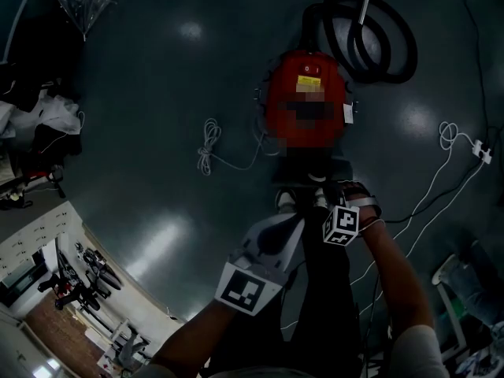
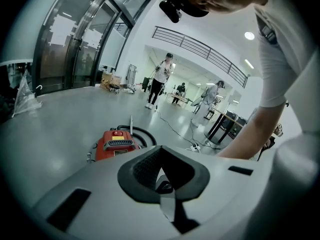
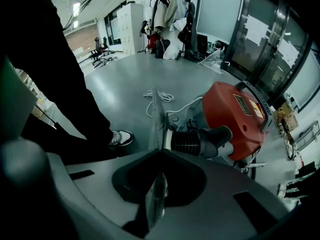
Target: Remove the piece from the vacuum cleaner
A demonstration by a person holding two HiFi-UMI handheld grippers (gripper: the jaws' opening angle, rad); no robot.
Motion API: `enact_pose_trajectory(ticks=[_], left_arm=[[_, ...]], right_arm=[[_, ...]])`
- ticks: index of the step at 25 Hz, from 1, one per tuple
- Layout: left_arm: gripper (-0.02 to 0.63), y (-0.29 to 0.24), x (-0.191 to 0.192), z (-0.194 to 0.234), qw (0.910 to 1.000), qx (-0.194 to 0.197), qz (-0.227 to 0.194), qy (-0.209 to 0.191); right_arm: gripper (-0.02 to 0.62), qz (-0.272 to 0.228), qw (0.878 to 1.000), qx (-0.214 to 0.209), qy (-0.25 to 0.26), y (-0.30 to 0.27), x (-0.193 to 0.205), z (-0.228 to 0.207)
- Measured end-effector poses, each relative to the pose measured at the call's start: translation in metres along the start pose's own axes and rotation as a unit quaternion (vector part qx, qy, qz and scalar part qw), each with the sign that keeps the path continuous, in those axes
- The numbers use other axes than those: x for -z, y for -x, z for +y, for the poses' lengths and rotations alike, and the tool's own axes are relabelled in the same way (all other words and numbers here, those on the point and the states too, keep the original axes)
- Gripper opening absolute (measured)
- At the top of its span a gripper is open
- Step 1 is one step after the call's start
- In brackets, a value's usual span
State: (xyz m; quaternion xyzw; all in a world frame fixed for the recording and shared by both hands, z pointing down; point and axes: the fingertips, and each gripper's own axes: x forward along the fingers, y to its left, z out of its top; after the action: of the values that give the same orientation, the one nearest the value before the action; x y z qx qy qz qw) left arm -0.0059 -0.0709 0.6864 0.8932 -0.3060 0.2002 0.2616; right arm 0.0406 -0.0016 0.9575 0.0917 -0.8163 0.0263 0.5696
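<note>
The red vacuum cleaner [image 1: 307,105] stands on the dark floor, and its black hose [image 1: 370,34] lies coiled behind it. A black ribbed hose connector [image 3: 197,141] sticks out of the vacuum's near end. My right gripper [image 1: 319,191] is low at that end. Its jaws [image 3: 158,99] are pressed together with nothing between them, just left of the connector. My left gripper [image 1: 272,239] hangs nearer to me, farther from the vacuum [image 2: 116,144]. The left gripper's jaws [image 2: 162,176] look shut and empty.
A coiled white cable [image 1: 209,152] lies left of the vacuum. Another white cable runs to a power strip [image 1: 480,153] at the right. A workbench with tools [image 1: 63,274] fills the lower left. My shoe [image 3: 120,136] is close to the connector. People [image 2: 161,79] stand far off.
</note>
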Motion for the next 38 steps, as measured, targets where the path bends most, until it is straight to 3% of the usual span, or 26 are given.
enact_pose_trajectory(ticks=[3, 11, 22, 31, 38], left_arm=[[0.006, 0.001, 0.001, 0.001, 1.0, -0.003, -0.001, 0.009], [0.006, 0.024, -0.011, -0.011, 0.9999, 0.008, -0.008, -0.012], [0.006, 0.141, -0.105, -0.091, 0.9966, 0.058, -0.016, -0.055], [0.006, 0.208, -0.192, -0.151, 0.9929, 0.083, -0.048, -0.07], [0.006, 0.228, -0.246, -0.177, 0.9862, 0.089, -0.098, -0.1]], right_arm=[[0.032, -0.005, 1.0, -0.013, -0.002, 0.001, -0.002, 0.016], [0.032, -0.034, 0.995, -0.009, -0.089, 0.05, -0.028, 0.032], [0.032, -0.102, 0.975, 0.028, -0.194, 0.272, -0.127, 0.048], [0.032, -0.128, 0.975, 0.064, -0.173, 0.435, -0.182, 0.049], [0.032, -0.126, 0.984, 0.055, -0.115, 0.494, -0.199, 0.064]])
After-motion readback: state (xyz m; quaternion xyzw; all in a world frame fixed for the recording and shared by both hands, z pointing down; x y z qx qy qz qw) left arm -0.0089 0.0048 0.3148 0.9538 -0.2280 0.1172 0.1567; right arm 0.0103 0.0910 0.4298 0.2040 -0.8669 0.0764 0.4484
